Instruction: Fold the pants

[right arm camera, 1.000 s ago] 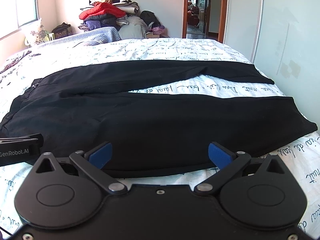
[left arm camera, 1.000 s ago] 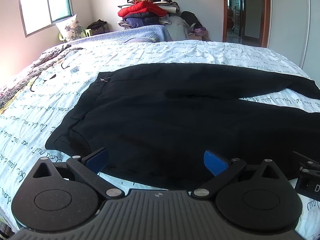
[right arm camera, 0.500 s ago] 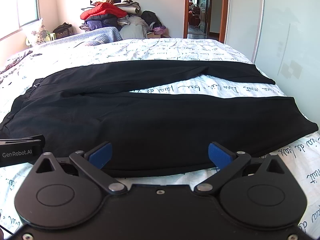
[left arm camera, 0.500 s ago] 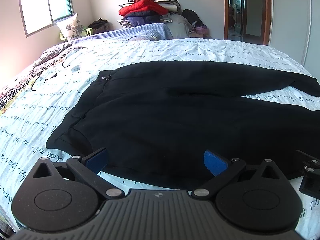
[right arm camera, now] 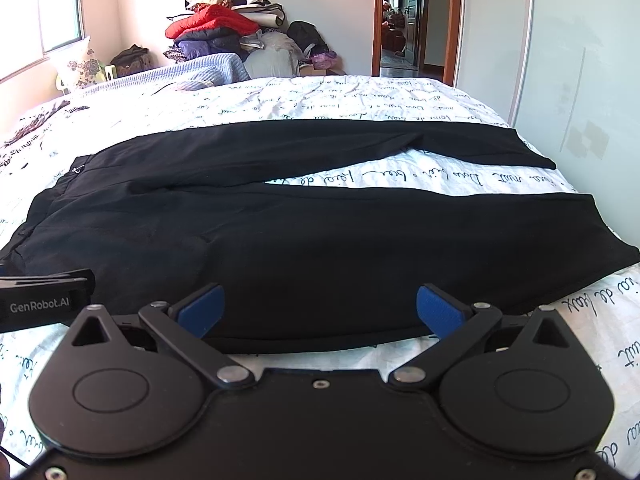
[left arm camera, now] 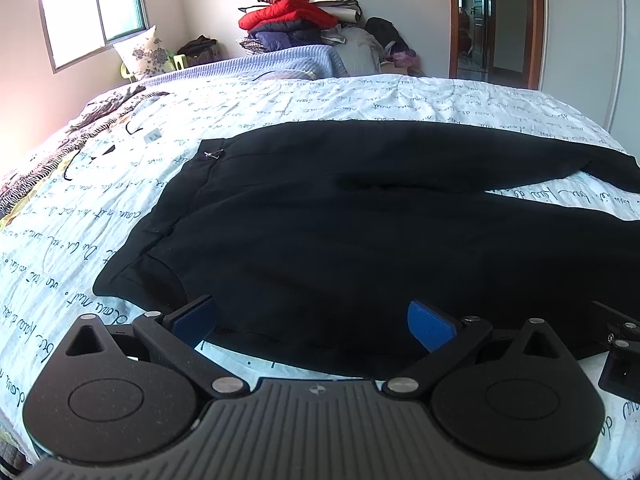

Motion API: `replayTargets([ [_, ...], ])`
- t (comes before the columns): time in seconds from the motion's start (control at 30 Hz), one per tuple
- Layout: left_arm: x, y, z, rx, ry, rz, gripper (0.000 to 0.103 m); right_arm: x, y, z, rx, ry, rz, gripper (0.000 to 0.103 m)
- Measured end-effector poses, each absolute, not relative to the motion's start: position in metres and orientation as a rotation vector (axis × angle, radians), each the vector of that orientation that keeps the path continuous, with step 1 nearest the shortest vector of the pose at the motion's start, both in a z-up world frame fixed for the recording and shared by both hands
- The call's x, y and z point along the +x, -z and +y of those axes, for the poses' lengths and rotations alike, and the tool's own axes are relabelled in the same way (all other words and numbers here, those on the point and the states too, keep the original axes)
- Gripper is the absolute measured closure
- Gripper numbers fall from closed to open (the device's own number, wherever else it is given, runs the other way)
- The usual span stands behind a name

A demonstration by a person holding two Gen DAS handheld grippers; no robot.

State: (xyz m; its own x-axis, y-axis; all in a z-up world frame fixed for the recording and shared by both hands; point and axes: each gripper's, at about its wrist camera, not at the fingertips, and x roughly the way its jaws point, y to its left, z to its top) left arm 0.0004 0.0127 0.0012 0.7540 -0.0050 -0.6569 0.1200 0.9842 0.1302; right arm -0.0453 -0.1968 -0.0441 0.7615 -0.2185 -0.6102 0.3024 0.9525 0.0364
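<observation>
On the bed [left arm camera: 280, 96], the black pants [left arm camera: 360, 232] are lying flat, waistband to the left, the two legs running right and parted. The left claw [left arm camera: 312, 320] and right claw [right arm camera: 320, 306] are both gaping wide and holding nothing, poised at the near edge. Judging by this, each should be pinching that near hem cleanly before lifting it evenly across onto the far leg.

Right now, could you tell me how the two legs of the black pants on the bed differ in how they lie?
The near leg lies flat and looks wider, its hem square; the far leg looks narrower and has a crease partway along. The near leg's edge sits just ahead of the open right hand-held gripper; the far leg lies beyond a wedge of bedspread. Both are black, unfolded, and join at the waist.
</observation>
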Motion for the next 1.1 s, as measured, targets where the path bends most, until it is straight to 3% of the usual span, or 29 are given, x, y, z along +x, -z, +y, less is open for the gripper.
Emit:
replayTargets([
  [0.93,0.040,-0.016,0.027,0.163,0.085,0.731,0.001,-0.005,0.012,-0.201,0.138,0.152,0.601,0.000],
  [1.1,0.076,-0.042,0.061,0.146,0.101,0.670,0.001,0.030,-0.017,-0.206,0.113,-0.078,0.468,0.000],
])
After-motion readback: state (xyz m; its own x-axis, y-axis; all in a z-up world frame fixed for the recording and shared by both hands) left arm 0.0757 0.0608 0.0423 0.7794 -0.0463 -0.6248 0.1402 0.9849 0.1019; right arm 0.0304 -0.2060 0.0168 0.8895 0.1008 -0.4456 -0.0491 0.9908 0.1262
